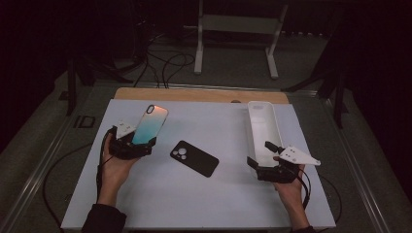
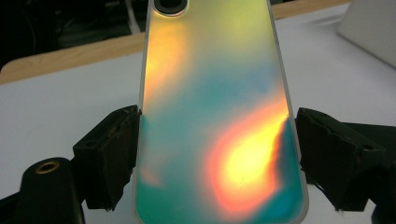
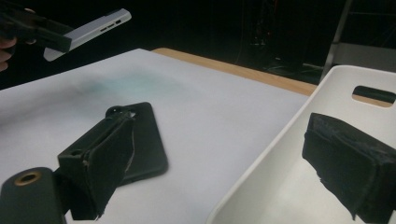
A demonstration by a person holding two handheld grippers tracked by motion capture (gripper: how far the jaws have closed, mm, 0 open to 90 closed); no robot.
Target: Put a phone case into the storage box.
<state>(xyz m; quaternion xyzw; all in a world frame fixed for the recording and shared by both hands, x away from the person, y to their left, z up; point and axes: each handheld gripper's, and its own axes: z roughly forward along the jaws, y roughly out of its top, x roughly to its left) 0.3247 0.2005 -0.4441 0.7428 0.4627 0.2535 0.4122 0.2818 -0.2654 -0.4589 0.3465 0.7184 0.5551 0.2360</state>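
Note:
My left gripper (image 1: pixel 133 143) is shut on the lower end of an iridescent teal-and-orange phone case (image 1: pixel 150 124), with a pad against each long edge (image 2: pixel 217 114). The case (image 2: pixel 215 107) is held tilted above the white table top, camera hole at the far end. From the right gripper view the case (image 3: pixel 88 28) hangs in the air at the upper left. A black phone case (image 1: pixel 194 158) lies flat mid-table, camera cutout towards the left. My right gripper (image 1: pixel 262 154) stands open at the near end of a white tray (image 1: pixel 262 104). One jaw is inside the tray, the other outside beside the black case (image 3: pixel 144 135).
The white tray (image 3: pixel 280 154) has a handle slot in its far wall and nothing inside it. A wooden strip (image 1: pixel 194 93) runs along the table's far edge. Beyond it on the floor are cables (image 1: pixel 165 63) and a white metal frame (image 1: pixel 238 29).

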